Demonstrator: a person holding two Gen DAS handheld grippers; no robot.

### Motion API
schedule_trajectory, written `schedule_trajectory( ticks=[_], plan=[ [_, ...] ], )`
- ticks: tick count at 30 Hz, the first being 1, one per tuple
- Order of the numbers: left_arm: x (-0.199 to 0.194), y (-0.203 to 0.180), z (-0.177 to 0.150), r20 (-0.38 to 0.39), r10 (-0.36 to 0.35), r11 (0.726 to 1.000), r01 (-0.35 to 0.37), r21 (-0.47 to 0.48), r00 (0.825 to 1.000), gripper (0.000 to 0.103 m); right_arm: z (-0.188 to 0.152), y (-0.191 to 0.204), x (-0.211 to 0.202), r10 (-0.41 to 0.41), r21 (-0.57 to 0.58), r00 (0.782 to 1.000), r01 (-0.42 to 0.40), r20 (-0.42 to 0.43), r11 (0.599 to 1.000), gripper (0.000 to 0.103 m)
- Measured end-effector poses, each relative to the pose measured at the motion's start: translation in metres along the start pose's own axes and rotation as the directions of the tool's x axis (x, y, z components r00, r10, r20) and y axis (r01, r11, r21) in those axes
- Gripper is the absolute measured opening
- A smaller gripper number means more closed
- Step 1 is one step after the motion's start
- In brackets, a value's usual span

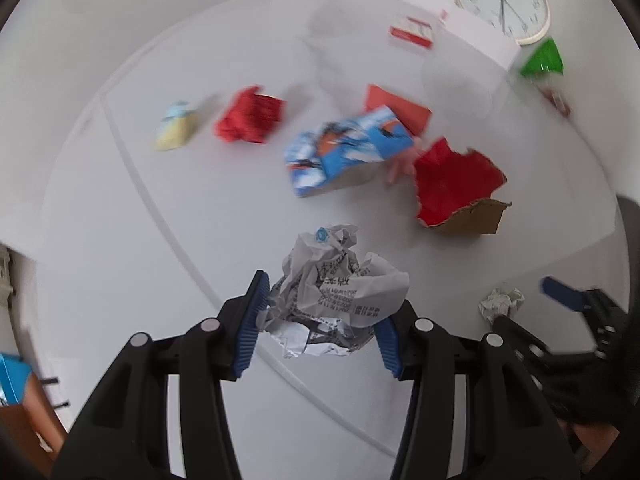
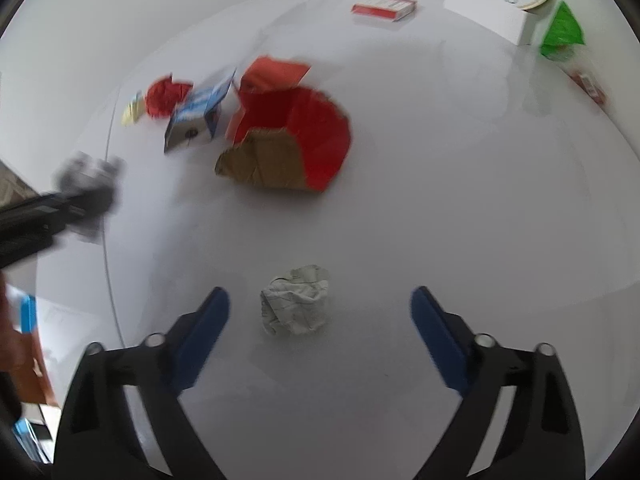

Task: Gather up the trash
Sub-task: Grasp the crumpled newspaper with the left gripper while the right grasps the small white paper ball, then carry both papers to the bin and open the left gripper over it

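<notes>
The left gripper point(image 1: 320, 320) is squeezing a crumpled printed paper point(image 1: 332, 300) between its 2 pads; the right gripper point(image 2: 320, 312) is hanging wide around a small paper wad point(image 2: 296, 306), untouched.

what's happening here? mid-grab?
Yes. A person with two handheld grippers is clearing litter off a white table. The left gripper is closed on a large crumpled ball of printed grey paper. The right gripper is open, straddling a small crumpled white paper wad without touching it. A torn red-lined cardboard box and a flattened blue carton lie untouched.
</notes>
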State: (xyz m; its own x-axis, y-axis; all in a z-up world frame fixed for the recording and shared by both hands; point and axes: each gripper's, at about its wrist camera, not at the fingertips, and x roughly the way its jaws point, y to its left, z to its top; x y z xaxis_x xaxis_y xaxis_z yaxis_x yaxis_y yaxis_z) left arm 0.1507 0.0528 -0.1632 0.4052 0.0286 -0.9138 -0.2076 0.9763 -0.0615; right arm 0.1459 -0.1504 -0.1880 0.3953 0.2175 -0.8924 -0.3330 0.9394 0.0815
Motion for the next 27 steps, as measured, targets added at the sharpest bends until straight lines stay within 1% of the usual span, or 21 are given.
schedule_trajectory(
  ticks=[1,2,4,5,7,9,11,14,17,19,21,23,27],
  plan=[
    [-0.006,0.007,-0.003,0.005,0.003,1.0,-0.003,-0.015,1.0,0.049,0.0,0.003,0.003,-0.008,-0.012,1.0,0.008,-0.009,1.0,0.077],
    [-0.012,0.013,-0.007,0.008,0.009,1.0,-0.009,-0.03,1.0,0.049,-0.001,0.005,0.006,-0.018,-0.025,1.0,0.018,-0.018,1.0,0.067],
    [-0.022,0.03,-0.014,0.018,0.029,0.998,-0.028,-0.063,0.999,0.049,-0.002,0.008,0.007,-0.024,-0.036,1.0,0.023,-0.018,0.999,0.059],
    [-0.028,0.037,-0.017,0.023,0.038,0.996,-0.036,-0.078,0.999,0.049,-0.003,0.009,0.006,-0.012,-0.039,1.0,0.012,-0.021,0.999,0.046],
    [-0.04,0.053,-0.031,0.031,0.057,0.992,-0.053,-0.118,0.998,0.049,-0.004,0.01,0.003,0.025,-0.034,0.999,-0.026,-0.03,0.999,0.031],
    [-0.056,0.072,-0.046,0.038,0.077,0.984,-0.07,-0.161,0.996,0.049,-0.005,0.013,-0.003,0.052,-0.028,0.998,-0.052,-0.034,0.998,0.031],
    [-0.07,0.087,-0.06,0.046,0.097,0.977,-0.087,-0.196,0.994,0.049,-0.007,0.021,-0.014,0.06,-0.045,0.998,-0.061,-0.022,0.997,0.031],
    [-0.096,0.117,-0.089,0.049,0.146,0.958,-0.129,-0.257,0.988,0.049,-0.012,0.046,-0.041,0.087,-0.098,0.996,-0.086,0.002,0.991,0.031],
    [-0.123,0.15,-0.125,0.036,0.192,0.926,-0.169,-0.337,0.981,0.049,-0.015,0.074,-0.068,0.144,-0.142,0.989,-0.139,0.027,0.98,0.031],
    [-0.137,0.167,-0.146,0.03,0.215,0.908,-0.188,-0.376,0.976,0.049,-0.018,0.103,-0.088,0.179,-0.198,0.983,-0.167,0.045,0.966,0.031],
    [-0.15,0.183,-0.166,0.023,0.233,0.889,-0.203,-0.41,0.972,0.049,-0.024,0.137,-0.106,0.222,-0.265,0.974,-0.202,0.049,0.943,0.031],
    [-0.161,0.199,-0.186,0.017,0.252,0.869,-0.219,-0.443,0.968,0.049,-0.028,0.163,-0.116,0.258,-0.314,0.965,-0.232,0.043,0.921,0.031],
    [-0.174,0.224,-0.216,0.006,0.271,0.839,-0.233,-0.492,0.963,0.049,-0.043,0.226,-0.131,0.328,-0.437,0.944,-0.292,0.009,0.851,0.032]
  ],
)
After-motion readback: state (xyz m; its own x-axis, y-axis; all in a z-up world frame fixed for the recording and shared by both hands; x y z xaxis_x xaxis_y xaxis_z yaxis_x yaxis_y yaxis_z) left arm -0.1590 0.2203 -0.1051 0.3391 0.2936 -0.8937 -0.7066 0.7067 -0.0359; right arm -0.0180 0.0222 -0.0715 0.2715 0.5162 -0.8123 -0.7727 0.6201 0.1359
